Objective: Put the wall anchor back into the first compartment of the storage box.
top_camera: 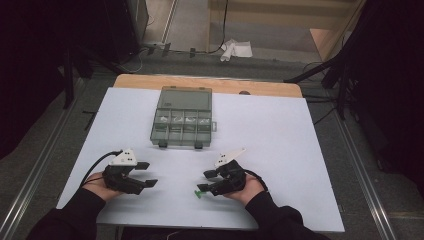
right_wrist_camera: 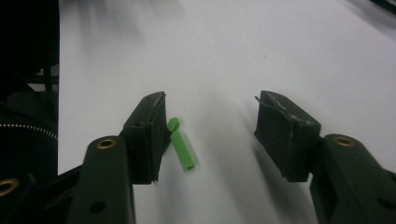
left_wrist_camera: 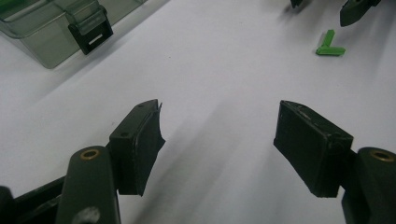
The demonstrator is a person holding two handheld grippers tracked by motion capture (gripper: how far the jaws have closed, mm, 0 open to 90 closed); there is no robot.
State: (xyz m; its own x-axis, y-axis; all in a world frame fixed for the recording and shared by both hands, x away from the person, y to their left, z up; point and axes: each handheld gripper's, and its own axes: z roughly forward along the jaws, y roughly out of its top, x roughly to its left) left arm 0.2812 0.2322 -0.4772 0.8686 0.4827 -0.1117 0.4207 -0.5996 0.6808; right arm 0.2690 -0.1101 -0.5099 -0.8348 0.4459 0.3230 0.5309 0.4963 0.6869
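Straddling the green plastic piece (right_wrist_camera: pixel 181 148) with jaws spread, the right gripper (right_wrist_camera: pixel 210 126) grips nothing.

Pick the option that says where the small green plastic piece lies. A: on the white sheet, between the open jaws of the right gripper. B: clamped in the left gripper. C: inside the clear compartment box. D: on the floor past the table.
A: the right gripper view shows the green piece flat on the white sheet, beside one pad of the right gripper, jaws apart, unclamped.
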